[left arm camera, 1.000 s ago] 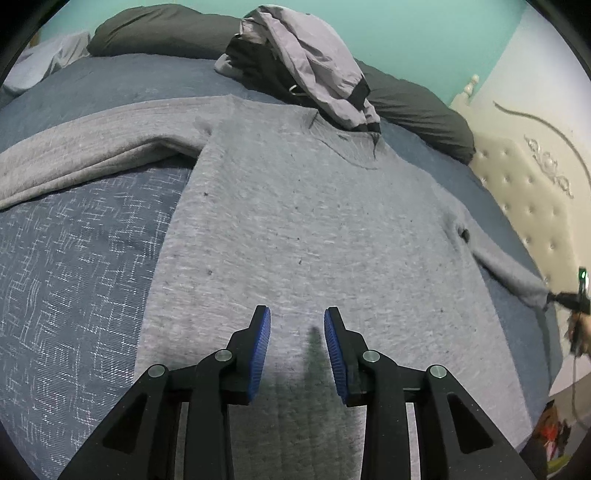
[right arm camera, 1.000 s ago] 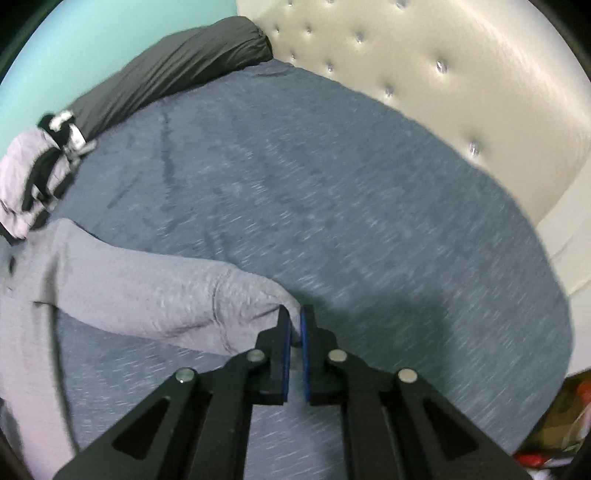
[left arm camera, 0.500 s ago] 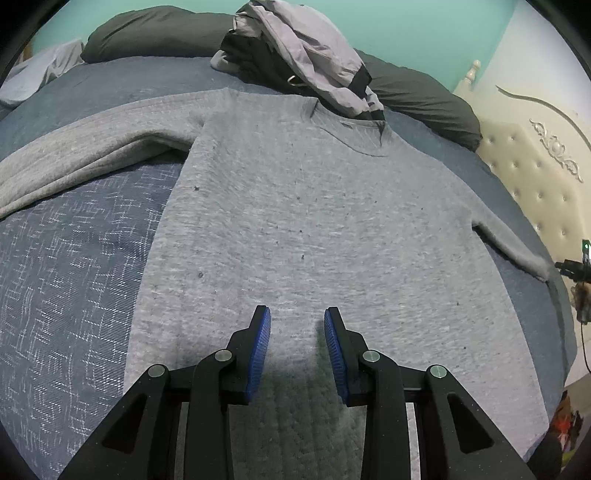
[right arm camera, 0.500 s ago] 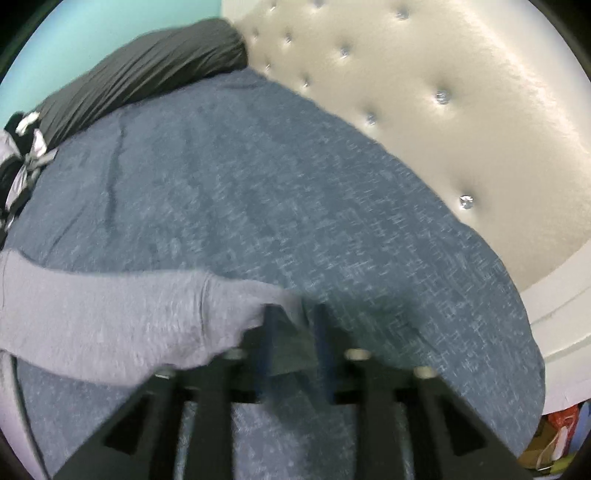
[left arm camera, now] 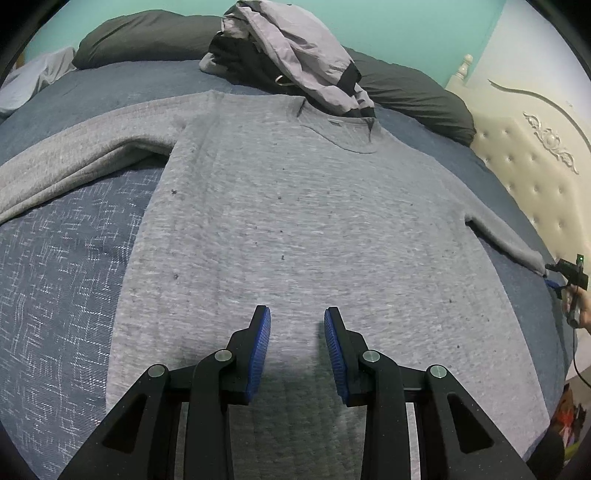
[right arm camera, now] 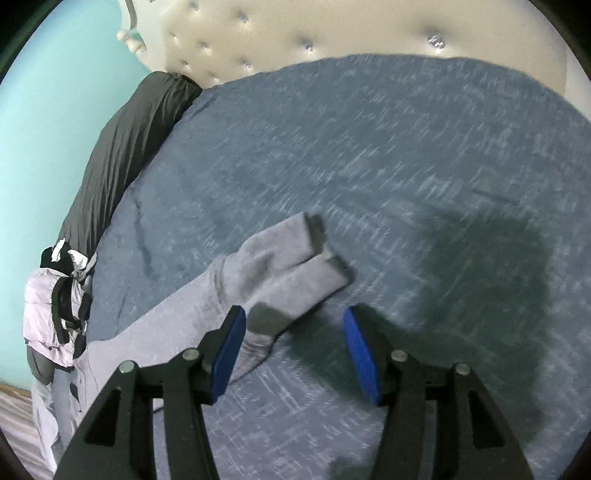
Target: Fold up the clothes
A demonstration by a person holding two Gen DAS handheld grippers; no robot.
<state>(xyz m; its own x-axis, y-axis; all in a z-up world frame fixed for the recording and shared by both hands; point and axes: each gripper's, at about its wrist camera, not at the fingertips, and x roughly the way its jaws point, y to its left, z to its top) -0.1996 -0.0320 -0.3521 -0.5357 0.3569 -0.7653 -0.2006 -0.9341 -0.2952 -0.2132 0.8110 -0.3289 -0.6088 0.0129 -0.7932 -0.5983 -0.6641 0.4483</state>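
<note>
A grey sweater (left arm camera: 295,229) lies front-up and flat on the blue bedspread (left arm camera: 66,266), both sleeves spread out. My left gripper (left arm camera: 297,325) hovers over its lower body, open, with nothing between the pads. The right sleeve's cuff (right arm camera: 295,258) rests on the bedspread (right arm camera: 406,166), folded into two lobes. My right gripper (right arm camera: 293,314) sits just behind the cuff and its jaws are opening. The sleeve's edge reaches in beside the left pad, and neither pad presses on it. In the left wrist view the right gripper (left arm camera: 565,275) shows at the sleeve's tip.
A lilac-and-black jacket (left arm camera: 295,51) is piled at the sweater's collar, seen also as the jacket (right arm camera: 51,306) at far left. Dark pillows (left arm camera: 147,37) line the teal wall. A cream tufted headboard (right arm camera: 332,29) bounds the bed. A person's hand (left arm camera: 583,310) holds the right gripper.
The right gripper went from shut on the sleeve's end to open, rolled and sank; the cuff now lies on the bedspread. The sleeve is stretched outward. The left gripper stayed put.
</note>
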